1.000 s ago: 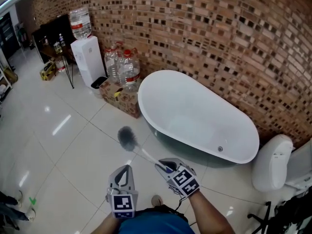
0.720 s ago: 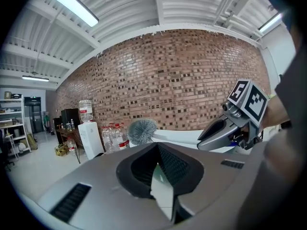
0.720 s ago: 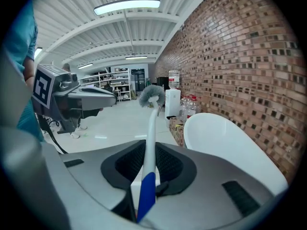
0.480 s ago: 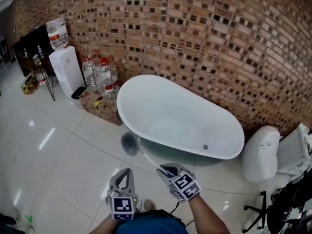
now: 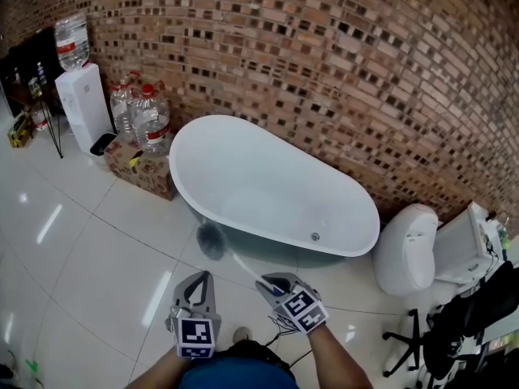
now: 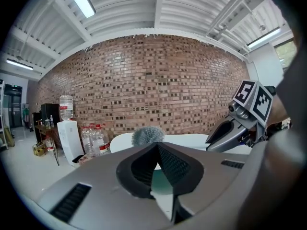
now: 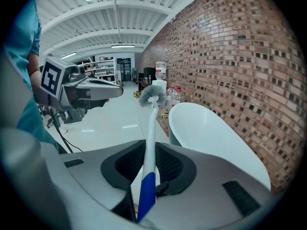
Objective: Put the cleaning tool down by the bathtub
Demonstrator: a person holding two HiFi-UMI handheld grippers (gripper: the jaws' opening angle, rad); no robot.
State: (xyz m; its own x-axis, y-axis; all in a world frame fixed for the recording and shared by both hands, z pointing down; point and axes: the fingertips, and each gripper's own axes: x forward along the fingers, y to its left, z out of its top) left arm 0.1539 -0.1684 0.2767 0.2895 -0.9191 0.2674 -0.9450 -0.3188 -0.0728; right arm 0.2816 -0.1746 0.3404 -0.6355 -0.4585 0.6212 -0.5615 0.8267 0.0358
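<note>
two hand-held grippers sit low in the head view. the right hand-held gripper (image 5: 266, 281) has its jaws clamped on the blue-and-white handle of the brush (image 7: 150, 138), whose grey bristle head (image 5: 211, 239) reaches out over the tiled floor (image 5: 97, 258), just beside the near side of the white bathtub (image 5: 259, 177). the left hand-held gripper (image 5: 200, 277) has its jaws closed together with nothing between them.

Cleaning tool (image 7: 149, 143): white handle, blue grip, grey bristles. Bathtub (image 5: 259, 177): white inside, grey-green outside; toilet (image 5: 405, 258), 4 o'clock, white. Wall (image 5: 324, 55), 12 o'clock: red-brown brick flecked dark and pale; floor (image 5: 81, 250), 8 o'clock: glossy white tile.
</note>
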